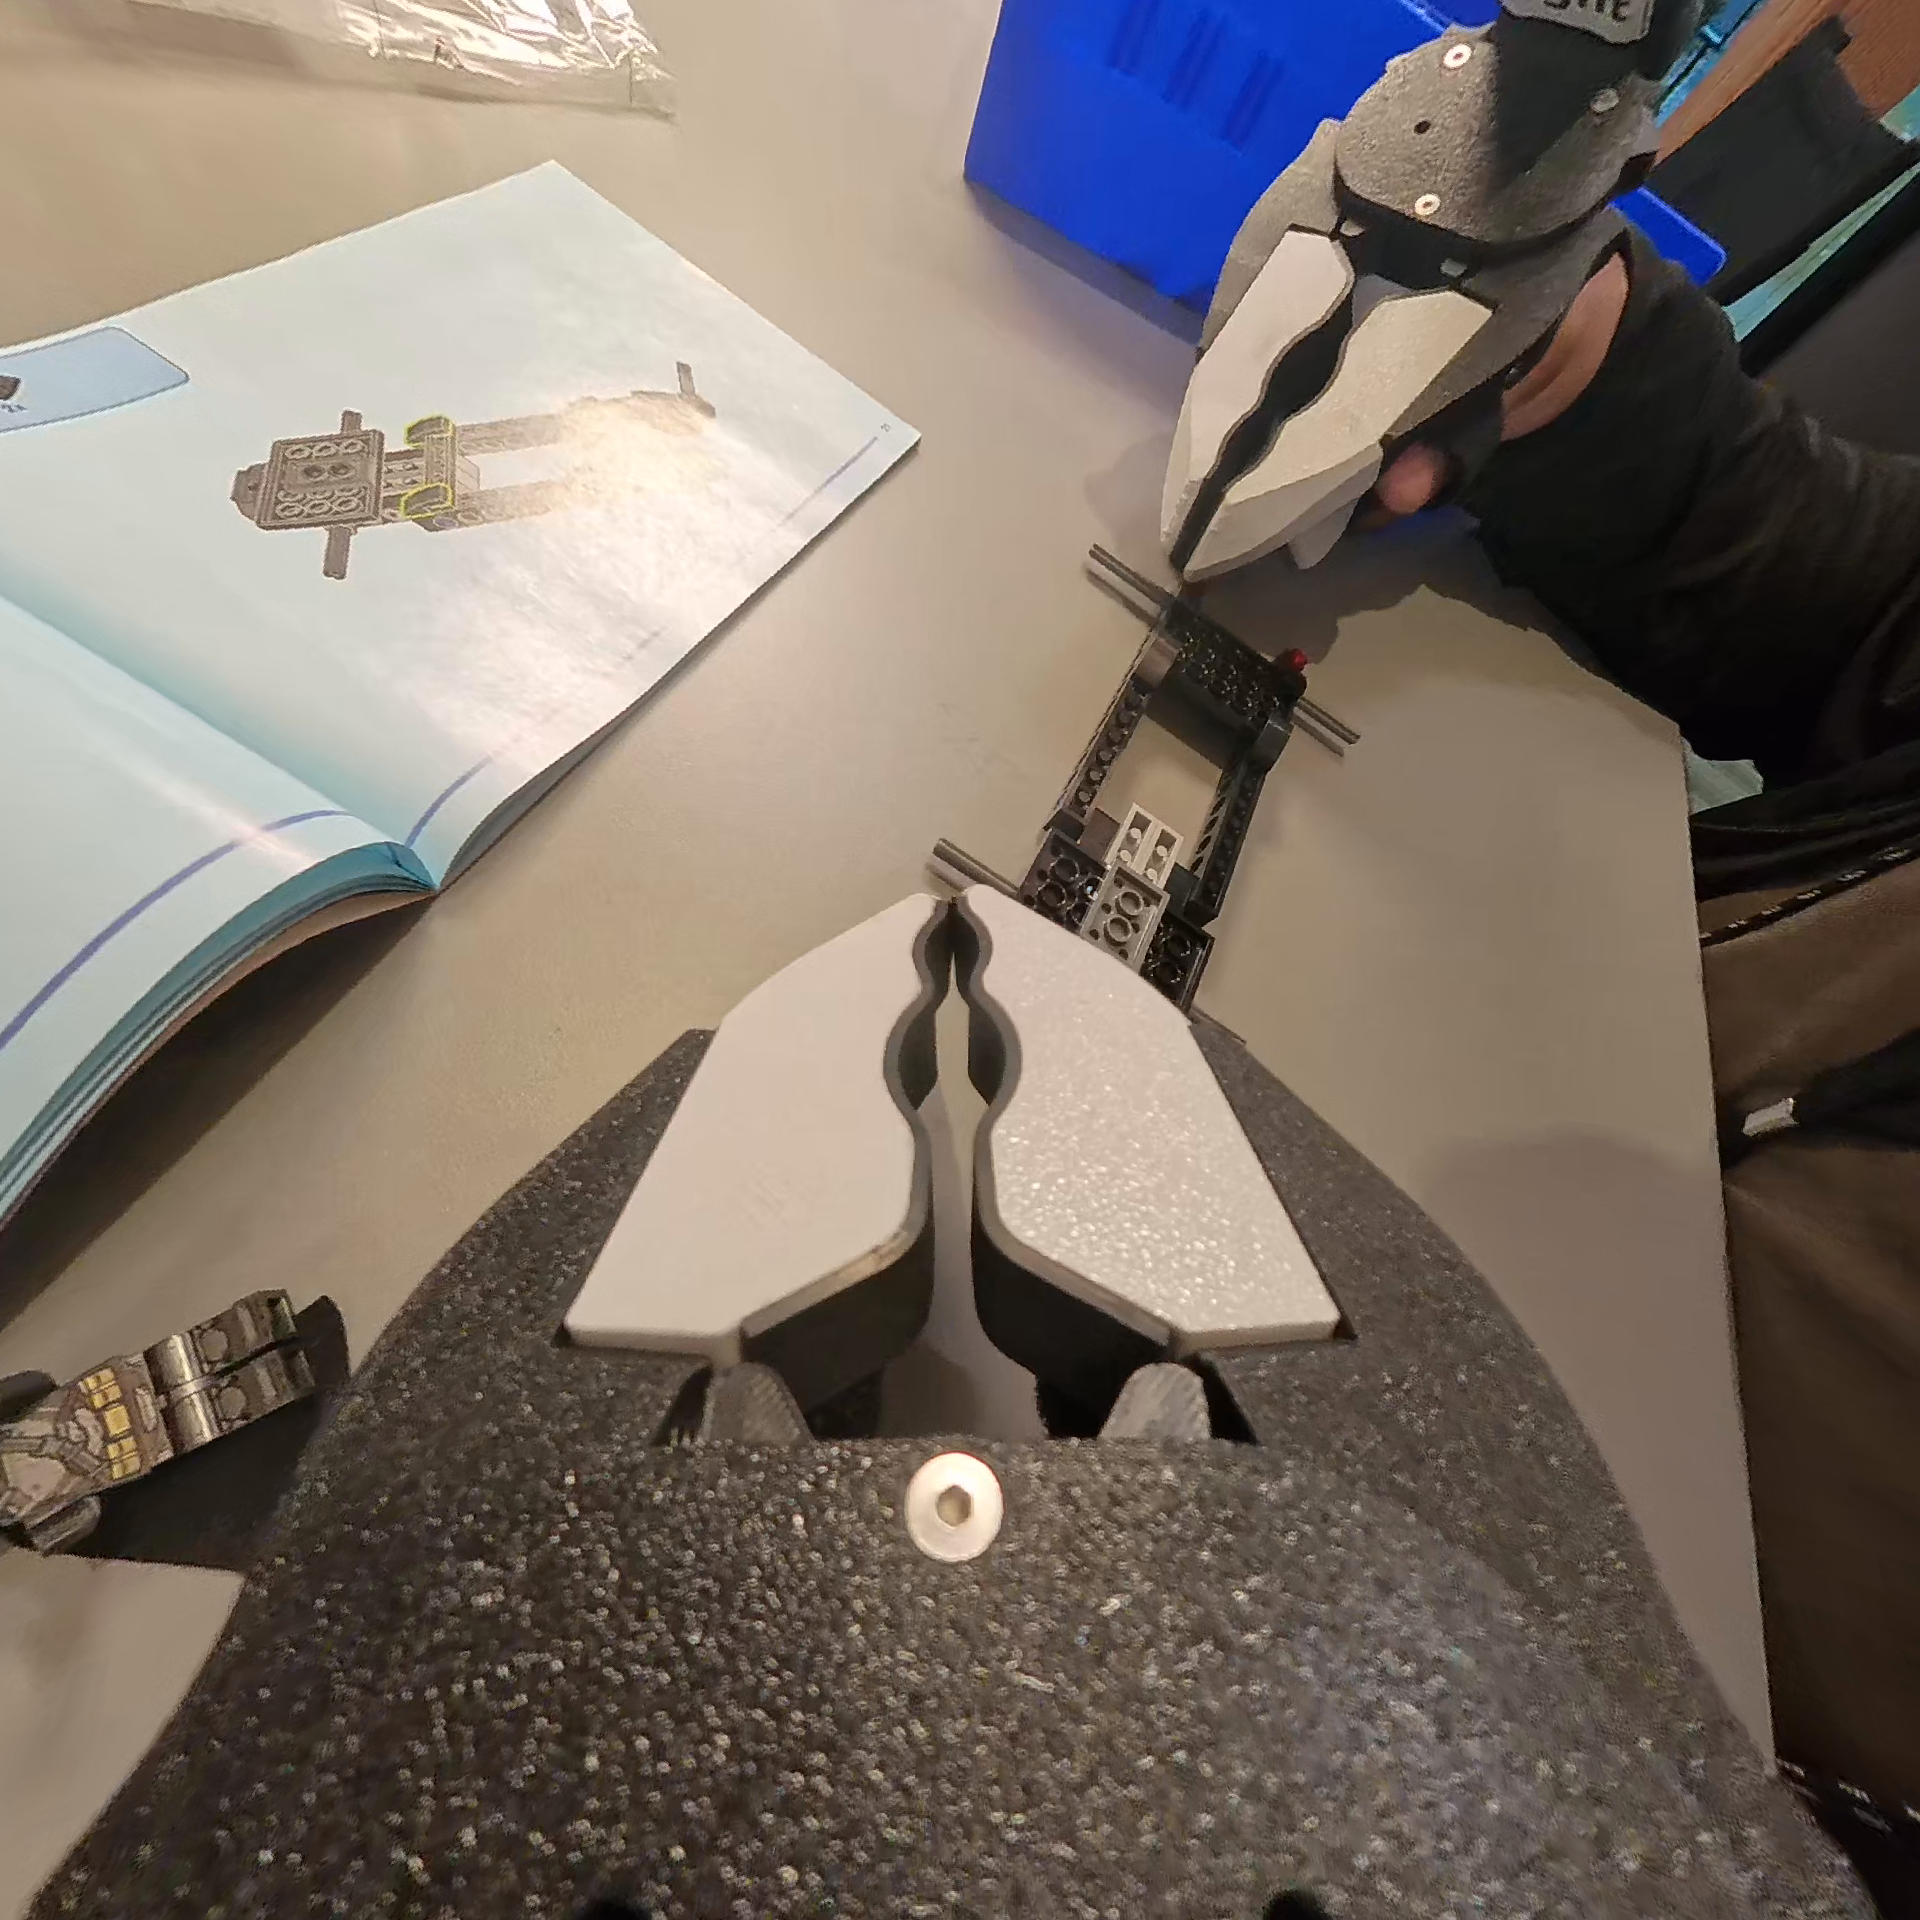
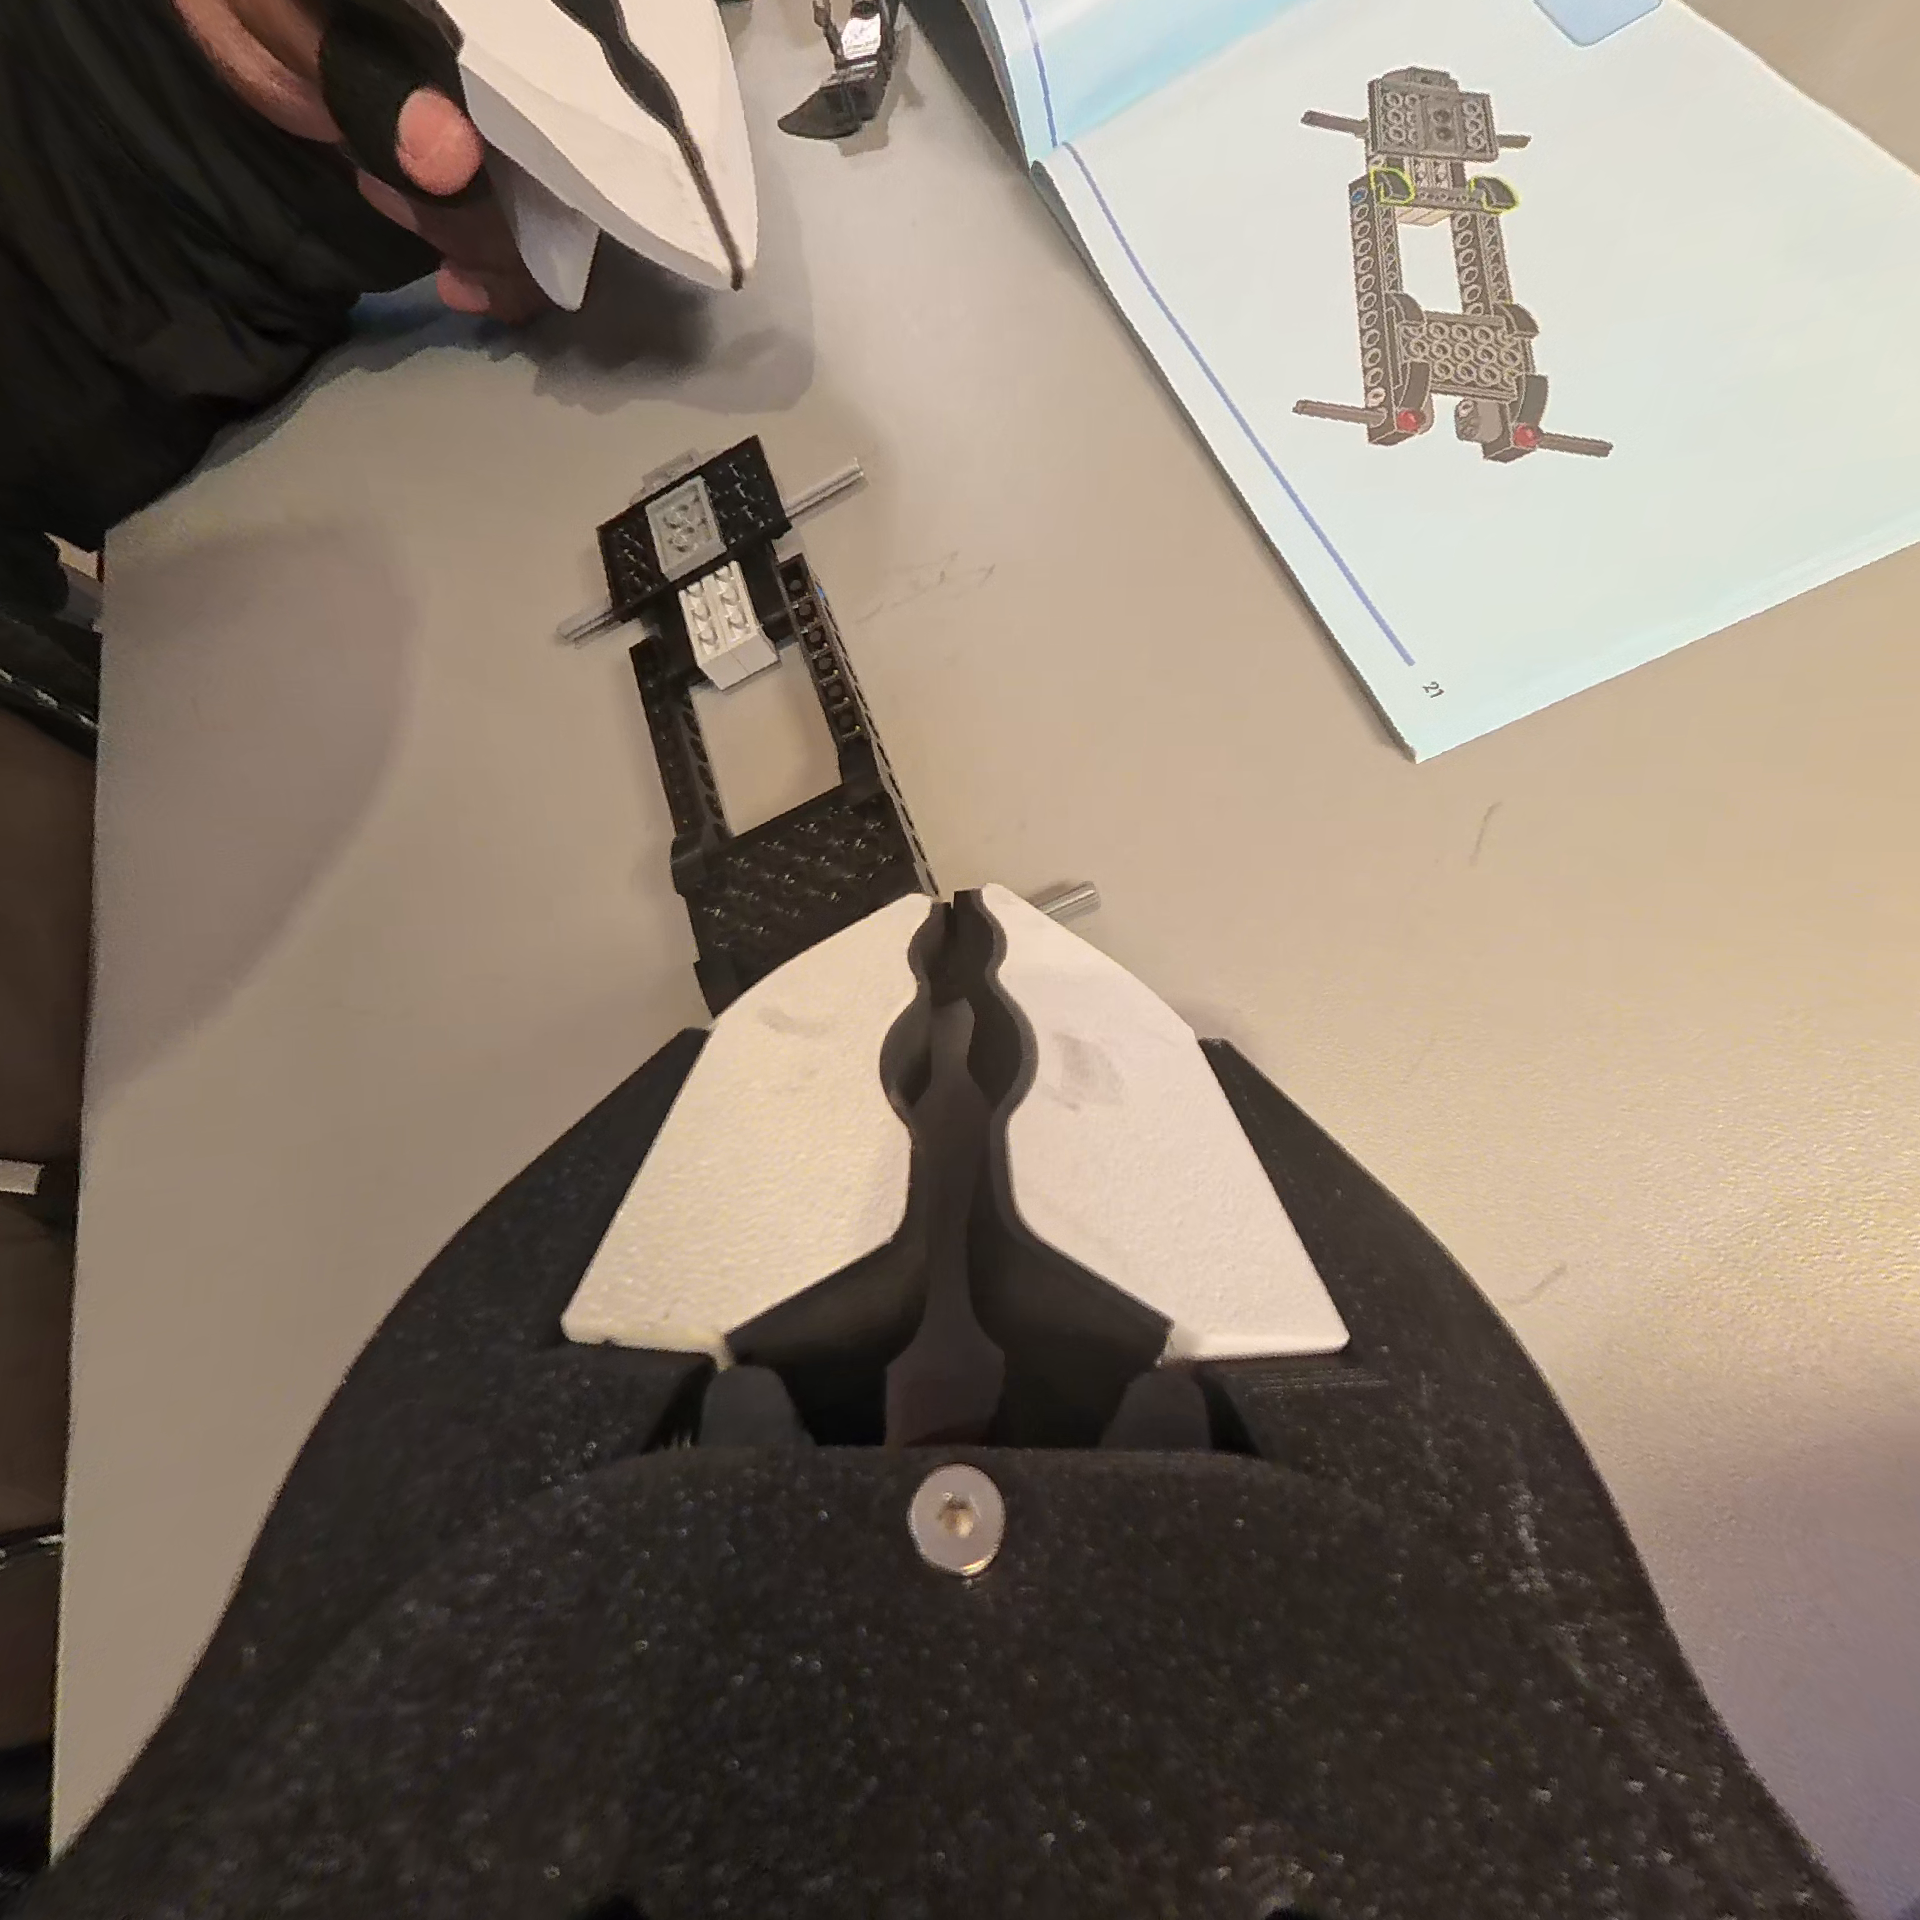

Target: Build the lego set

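**Both grippers closed on nothing, one at each end of the brick frame**

I've got a gripper in each hand and a black brick frame [image 2: 774,717] lying flat on the grey table [image 2: 1351,1039] between them. It's a long ladder-like build: two holed beams, a studded plate at one end, grey bricks [image 1: 1127,883] on a black block at the other, thin grey axles sticking out sideways at both ends, plus a tiny red pin [image 1: 1296,658].

My left gripper [image 1: 951,906] has its jaws pressed together at the tips with nothing between them. It sits right at the grey-brick end, just over the axle [image 1: 961,862] there; I can't tell if it actually touches. My right gripper [image 2: 951,902] is the same story, tips together and bare, parked over the studded-plate end with an axle stub [image 2: 1070,899] poking out just beside it. From the left camera it looks like its tip comes down next to the far axle.

Writing-wise: the open booklet [image 1: 468,520] has pale blue pages showing a drawing of this same kind of frame, and there's a small page number in the corner. No brand I can make out anywhere.

Other stuff around: a blue bin [image 1: 1143,135] at the far edge, a clear plastic bag [image 1: 499,52] beyond the booklet, and a patterned grey-and-black brick piece [image 1: 156,1392] near my left gripper's body.
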`<state>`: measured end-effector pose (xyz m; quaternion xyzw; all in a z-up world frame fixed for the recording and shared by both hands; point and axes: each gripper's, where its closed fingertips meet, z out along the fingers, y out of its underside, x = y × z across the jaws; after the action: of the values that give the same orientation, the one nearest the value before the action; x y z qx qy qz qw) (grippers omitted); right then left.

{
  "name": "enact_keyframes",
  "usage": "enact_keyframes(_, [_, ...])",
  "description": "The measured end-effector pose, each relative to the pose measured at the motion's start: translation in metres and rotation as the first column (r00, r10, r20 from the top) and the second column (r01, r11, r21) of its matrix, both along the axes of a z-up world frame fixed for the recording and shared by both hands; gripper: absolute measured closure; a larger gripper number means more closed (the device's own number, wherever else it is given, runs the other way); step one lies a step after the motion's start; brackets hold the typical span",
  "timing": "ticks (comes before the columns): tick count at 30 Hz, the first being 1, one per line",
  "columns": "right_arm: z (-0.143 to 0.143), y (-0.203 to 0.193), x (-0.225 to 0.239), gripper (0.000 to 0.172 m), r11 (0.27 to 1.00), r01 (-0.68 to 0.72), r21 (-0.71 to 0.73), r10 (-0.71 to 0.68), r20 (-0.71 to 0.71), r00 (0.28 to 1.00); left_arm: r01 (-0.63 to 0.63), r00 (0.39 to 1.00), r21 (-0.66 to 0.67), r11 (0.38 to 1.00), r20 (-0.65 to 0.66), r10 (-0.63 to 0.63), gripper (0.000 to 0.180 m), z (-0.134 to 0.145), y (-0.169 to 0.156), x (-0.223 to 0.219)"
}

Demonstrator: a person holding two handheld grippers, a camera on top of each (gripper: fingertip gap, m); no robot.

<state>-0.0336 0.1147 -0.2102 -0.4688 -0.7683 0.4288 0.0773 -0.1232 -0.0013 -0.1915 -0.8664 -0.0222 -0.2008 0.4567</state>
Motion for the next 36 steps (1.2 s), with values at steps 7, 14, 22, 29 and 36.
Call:
enact_keyframes(7, [-0.003, 0.000, 0.016, 0.171, 0.995, -0.023, 0.102, 0.020, 0.028, 0.999, 0.044, 0.998, 0.010, 0.999, 0.038, -0.045, 0.180, 0.002, -0.001, 0.005])
enact_keyframes(14, [0.022, 0.017, 0.057, 0.171, 0.980, 0.085, 0.182, -0.071, -0.083, 0.994, 0.055, 0.998, 0.028, 0.998, 0.042, -0.056, 0.180, 0.004, -0.002, 0.007])
enact_keyframes(22, [-0.014, 0.003, 0.127, 0.171, 0.957, -0.017, 0.290, 0.011, 0.022, 1.000, 0.074, 0.997, 0.005, 0.997, 0.019, -0.074, 0.180, 0.001, -0.002, 0.010])
enact_keyframes(29, [-0.013, -0.005, 0.161, 0.171, 0.972, -0.064, 0.224, 0.058, 0.034, 0.998, 0.073, 0.997, -0.012, 0.997, 0.023, -0.073, 0.180, -0.001, -0.001, 0.011])
enact_keyframes(36, [0.073, 0.021, 0.195, 0.166, 0.997, -0.069, 0.042, 0.070, -0.027, 0.997, 0.099, 0.995, -0.064, 0.993, 0.007, -0.098, 0.180, -0.009, -0.001, 0.015])
